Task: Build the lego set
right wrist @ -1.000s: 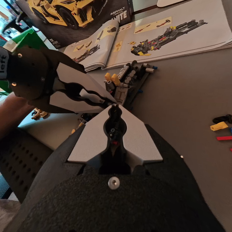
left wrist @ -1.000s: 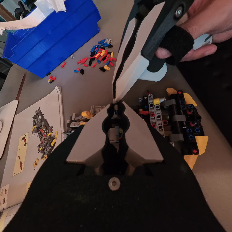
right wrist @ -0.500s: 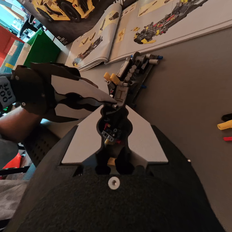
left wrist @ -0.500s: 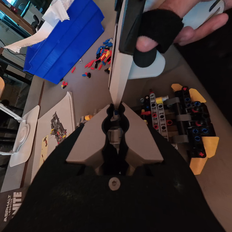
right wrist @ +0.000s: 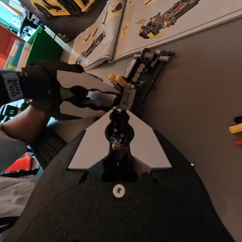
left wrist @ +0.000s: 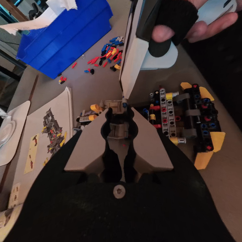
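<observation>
left gripper (left wrist: 118,109): parted round grey frame (left wrist: 115,104) | right gripper (right wrist: 118,111): closed on frame's pin (right wrist: 119,109) | risk: twisting may pop pin, dropping frame onto table (right wrist: 196,91)

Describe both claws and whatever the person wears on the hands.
Each claw has two pale grey wedge fingers with wavy black inner pads, on a black textured body with a silver screw. The left carries a label. A black finger loop wraps one finger; a watch sits near the left wrist.
</observation>
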### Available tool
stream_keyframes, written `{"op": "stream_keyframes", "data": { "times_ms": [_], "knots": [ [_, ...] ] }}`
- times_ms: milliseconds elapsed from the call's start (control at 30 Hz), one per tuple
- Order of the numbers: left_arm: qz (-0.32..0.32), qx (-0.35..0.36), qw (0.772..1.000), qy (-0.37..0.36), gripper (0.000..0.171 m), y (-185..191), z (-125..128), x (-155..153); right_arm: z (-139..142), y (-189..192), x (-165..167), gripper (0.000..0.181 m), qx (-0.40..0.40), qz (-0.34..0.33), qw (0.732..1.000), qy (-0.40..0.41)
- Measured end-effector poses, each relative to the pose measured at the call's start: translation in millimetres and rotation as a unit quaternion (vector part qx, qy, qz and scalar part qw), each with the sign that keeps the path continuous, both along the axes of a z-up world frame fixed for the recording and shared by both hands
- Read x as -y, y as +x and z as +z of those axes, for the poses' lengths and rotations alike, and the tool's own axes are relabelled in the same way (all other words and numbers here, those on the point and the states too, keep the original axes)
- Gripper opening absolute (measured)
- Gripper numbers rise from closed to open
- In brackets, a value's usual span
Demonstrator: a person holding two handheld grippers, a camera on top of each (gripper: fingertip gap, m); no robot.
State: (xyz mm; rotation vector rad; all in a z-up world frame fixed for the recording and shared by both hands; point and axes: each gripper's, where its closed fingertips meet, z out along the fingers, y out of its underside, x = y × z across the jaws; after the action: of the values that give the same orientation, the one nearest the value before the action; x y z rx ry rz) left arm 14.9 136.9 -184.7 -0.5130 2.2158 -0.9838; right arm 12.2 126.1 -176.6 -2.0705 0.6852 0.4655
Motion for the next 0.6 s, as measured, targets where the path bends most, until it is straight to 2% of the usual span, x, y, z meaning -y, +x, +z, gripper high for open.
{"op": "stream_keyframes", "data": {
  "times_ms": [100,200,267,367,400,533,600],
  "knots": [
    [-0.015,0.011,1.0,0.016,0.007,-0.4,-2.3,2.7,6.6,-2.2,-1.7,0.008,-0.003,0.014,1.0,0.022],
    [-0.012,0.023,0.999,0.02,0.004,3.1,-1.7,3.6,6.8,1.3,-2.4,0.009,0.031,0.019,0.999,0.027],
    [-0.011,0.001,1.0,-0.025,0.003,2.6,4.7,5.0,13.3,4.2,-1.4,0.011,0.085,0.019,0.995,0.042],
    [-0.003,-0.058,0.993,-0.107,0.001,4.1,15.3,4.7,24.1,8.0,0.9,0.028,0.224,0.008,0.973,0.052],
    [-0.002,-0.079,0.988,-0.135,0.002,5.0,17.9,5.0,23.4,7.6,1.9,0.029,0.246,-0.001,0.969,0.034],
    [0.0,-0.174,0.956,-0.238,0.001,10.3,26.0,5.8,23.5,11.6,-6.5,0.042,0.335,-0.022,0.942,-0.006],
    [-0.001,-0.209,0.94,-0.268,0.001,12.4,30.1,4.0,20.7,20.0,-8.7,0.042,0.38,-0.038,0.924,-0.028]
  ]
}}
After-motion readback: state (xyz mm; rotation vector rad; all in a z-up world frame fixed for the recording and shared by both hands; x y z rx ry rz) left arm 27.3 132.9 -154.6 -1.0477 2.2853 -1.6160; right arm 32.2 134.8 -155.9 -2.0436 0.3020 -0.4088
